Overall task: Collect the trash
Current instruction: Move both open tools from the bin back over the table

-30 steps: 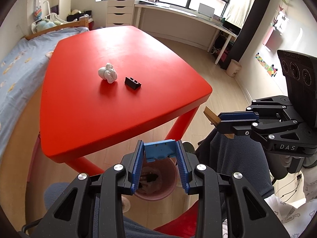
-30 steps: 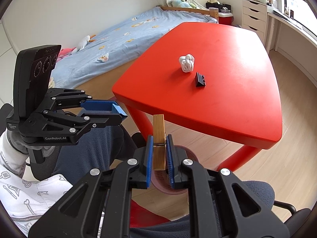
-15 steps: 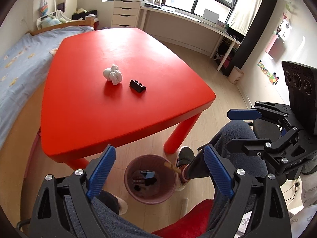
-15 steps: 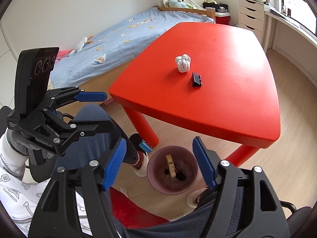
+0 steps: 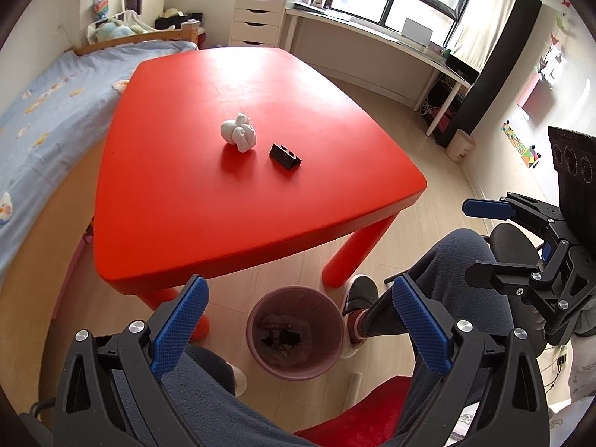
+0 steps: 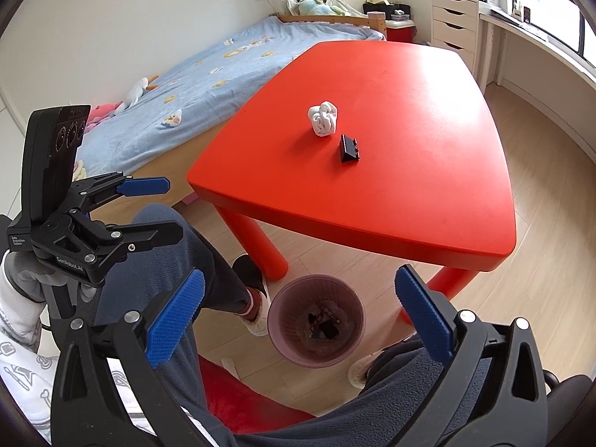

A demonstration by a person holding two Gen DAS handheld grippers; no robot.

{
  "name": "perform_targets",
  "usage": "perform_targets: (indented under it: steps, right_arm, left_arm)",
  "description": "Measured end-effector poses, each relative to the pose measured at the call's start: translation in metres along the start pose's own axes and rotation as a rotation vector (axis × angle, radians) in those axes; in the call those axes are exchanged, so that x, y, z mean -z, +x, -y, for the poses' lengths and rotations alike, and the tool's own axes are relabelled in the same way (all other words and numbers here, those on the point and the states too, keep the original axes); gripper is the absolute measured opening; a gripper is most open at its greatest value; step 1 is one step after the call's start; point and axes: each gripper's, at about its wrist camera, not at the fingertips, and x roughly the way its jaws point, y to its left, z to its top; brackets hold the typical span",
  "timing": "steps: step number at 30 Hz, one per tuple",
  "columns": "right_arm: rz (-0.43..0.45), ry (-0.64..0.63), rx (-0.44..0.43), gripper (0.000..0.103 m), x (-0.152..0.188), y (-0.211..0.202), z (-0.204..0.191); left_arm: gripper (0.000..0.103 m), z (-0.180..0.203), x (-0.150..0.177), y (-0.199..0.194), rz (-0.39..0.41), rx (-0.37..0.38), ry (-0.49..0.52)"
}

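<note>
Both the left tongs (image 5: pixel 298 320) and right tongs (image 6: pixel 298 316), jaws just opened and empty, hang over the bin (image 5: pixel 260 320) holding scraps; a white wad (image 5: pixel 238 137) and black clip (image 5: pixel 285 154) remain on the bench (image 5: pixel 223 223).

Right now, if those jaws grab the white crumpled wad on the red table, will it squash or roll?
The white wad looks like crumpled tissue, so it probably squashes and weighs little. Its lumpy shape would likely stop it rolling far.

Left tongs (image 5: pixel 298 320), just opened wide, hang empty over the bin (image 5: pixel 257 320).
</note>
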Motion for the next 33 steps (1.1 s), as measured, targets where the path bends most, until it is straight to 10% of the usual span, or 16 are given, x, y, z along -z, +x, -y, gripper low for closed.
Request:
perform_targets:
  steps: [33]
  right_arm:
    - [-0.001, -0.018, 0.017, 0.1, -0.042, 0.02, 0.014]
  left_arm:
    - [0.095, -0.027, -0.038, -0.001, 0.043, -0.04, -0.05]
